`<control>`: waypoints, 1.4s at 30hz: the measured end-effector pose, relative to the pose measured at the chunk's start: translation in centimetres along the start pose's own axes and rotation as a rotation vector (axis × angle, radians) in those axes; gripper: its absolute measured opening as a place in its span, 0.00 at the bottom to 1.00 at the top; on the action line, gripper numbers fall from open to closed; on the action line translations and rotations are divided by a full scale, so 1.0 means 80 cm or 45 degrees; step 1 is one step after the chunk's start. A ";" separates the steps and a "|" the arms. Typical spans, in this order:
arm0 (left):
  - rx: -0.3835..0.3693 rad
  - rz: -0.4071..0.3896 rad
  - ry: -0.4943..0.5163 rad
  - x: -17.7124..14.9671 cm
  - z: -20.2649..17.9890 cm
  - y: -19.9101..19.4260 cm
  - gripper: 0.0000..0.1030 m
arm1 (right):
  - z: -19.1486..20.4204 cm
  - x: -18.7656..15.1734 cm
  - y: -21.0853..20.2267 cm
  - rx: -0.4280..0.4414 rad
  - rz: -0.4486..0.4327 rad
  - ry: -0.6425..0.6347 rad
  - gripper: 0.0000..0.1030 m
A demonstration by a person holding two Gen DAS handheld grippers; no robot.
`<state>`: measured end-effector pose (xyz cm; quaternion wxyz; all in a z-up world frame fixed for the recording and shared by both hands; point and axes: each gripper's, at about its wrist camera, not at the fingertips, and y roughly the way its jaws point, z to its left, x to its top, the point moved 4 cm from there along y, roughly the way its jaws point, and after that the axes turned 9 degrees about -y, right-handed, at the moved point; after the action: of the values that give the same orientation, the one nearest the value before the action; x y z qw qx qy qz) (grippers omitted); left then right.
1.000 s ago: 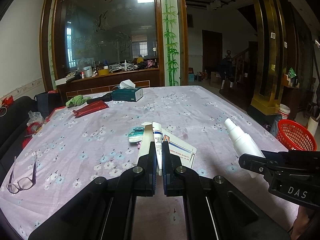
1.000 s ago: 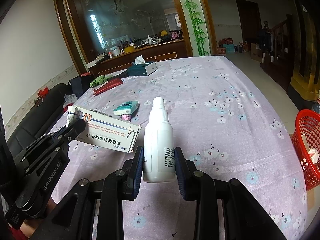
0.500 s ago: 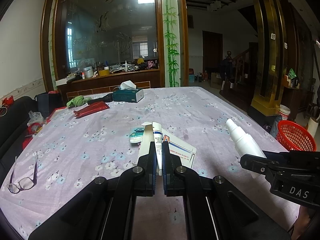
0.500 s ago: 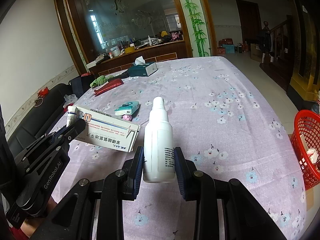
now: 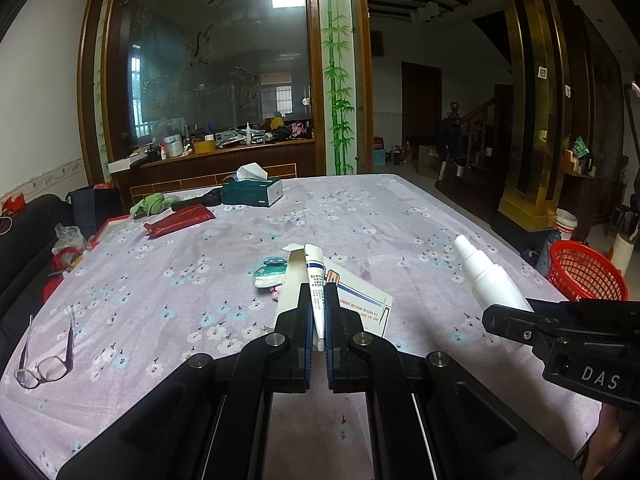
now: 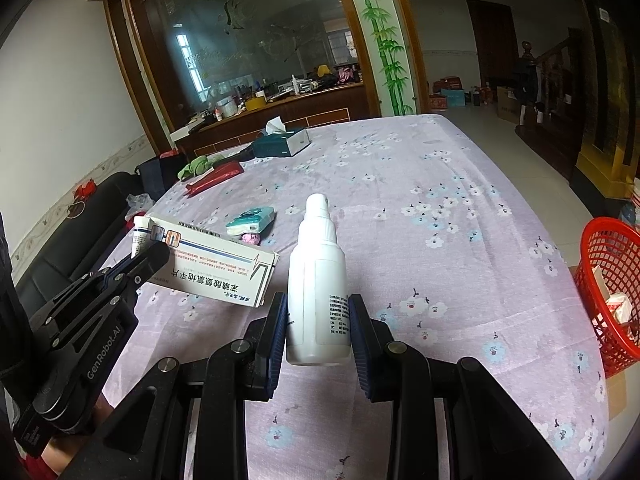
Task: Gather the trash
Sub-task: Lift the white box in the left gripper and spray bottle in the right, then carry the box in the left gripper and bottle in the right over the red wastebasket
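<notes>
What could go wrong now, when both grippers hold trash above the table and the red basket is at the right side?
1. The left gripper pinches a thin tube and a medicine box together; the box may slip out.
2. The right gripper holds the smooth spray bottle only near its base, so it may tip.
3. The red basket sits beyond the table edge; a short release would miss it.

"GenRobot.AI" on left claw [image 6: 156,254], "DAS" on right claw [image 5: 504,320]
</notes>
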<state>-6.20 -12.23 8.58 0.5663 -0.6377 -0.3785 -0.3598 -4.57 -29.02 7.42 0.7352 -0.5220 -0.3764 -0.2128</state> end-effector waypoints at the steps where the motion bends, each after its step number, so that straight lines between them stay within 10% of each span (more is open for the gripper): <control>1: -0.001 0.001 0.003 0.000 0.000 0.000 0.04 | -0.001 0.000 -0.002 -0.001 -0.002 0.002 0.31; 24: -0.061 0.011 0.058 0.010 -0.046 -0.004 0.04 | -0.037 -0.001 -0.044 -0.030 -0.074 0.091 0.31; 42: -0.544 0.229 0.082 0.053 -0.234 0.030 0.04 | -0.274 -0.027 -0.178 -0.380 -0.275 0.529 0.32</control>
<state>-2.73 -30.71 13.12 0.4601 -0.7624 -0.2173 -0.3998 -8.73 -54.73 10.62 0.6845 -0.5266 -0.2357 -0.4456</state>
